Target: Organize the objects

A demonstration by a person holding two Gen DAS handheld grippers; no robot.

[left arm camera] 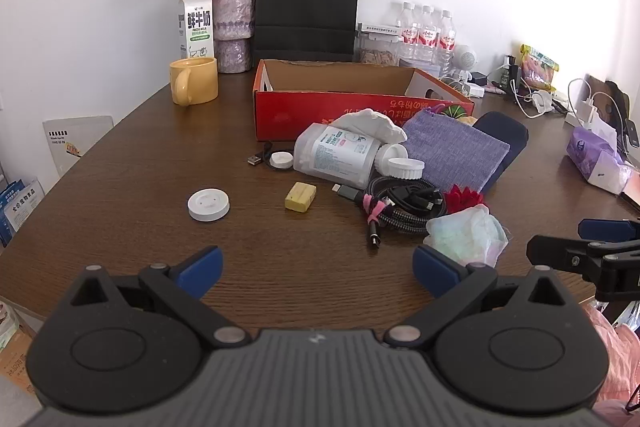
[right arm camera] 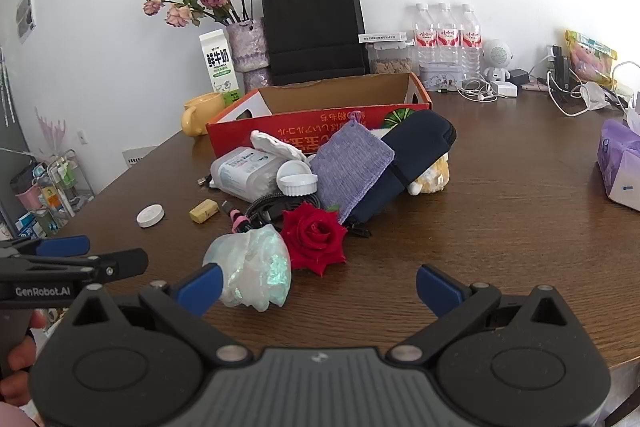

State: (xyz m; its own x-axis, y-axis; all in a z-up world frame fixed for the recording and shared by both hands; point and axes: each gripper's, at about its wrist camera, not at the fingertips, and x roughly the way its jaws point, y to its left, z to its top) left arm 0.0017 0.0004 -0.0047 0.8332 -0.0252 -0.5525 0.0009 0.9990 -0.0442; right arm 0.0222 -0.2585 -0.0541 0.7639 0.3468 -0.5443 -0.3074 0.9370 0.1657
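A red cardboard box (left arm camera: 320, 107) (right arm camera: 304, 129) stands open and empty at mid table. In front of it lies a pile: a white bottle (left arm camera: 336, 155) (right arm camera: 248, 173) on its side, a purple cloth (left arm camera: 456, 155) (right arm camera: 352, 163), a navy pouch (right arm camera: 416, 151), a cable bundle (left arm camera: 404, 205), a red rose (right arm camera: 314, 237), a crumpled iridescent bag (left arm camera: 466, 233) (right arm camera: 252, 269), a yellow eraser (left arm camera: 300, 197) (right arm camera: 204, 211) and a white round cap (left arm camera: 208, 204) (right arm camera: 150, 215). My left gripper (left arm camera: 318, 271) is open and empty over the near table edge. My right gripper (right arm camera: 318, 289) is open and empty, just short of the bag.
A yellow mug (left arm camera: 194, 81), milk carton (left arm camera: 196, 23), vase of dried roses (left arm camera: 232, 27), black paper bag (left arm camera: 308, 3) and water bottles (left arm camera: 428, 35) line the back wall. Chargers and cables (right arm camera: 568, 91) and a tissue pack (right arm camera: 620, 159) lie at right.
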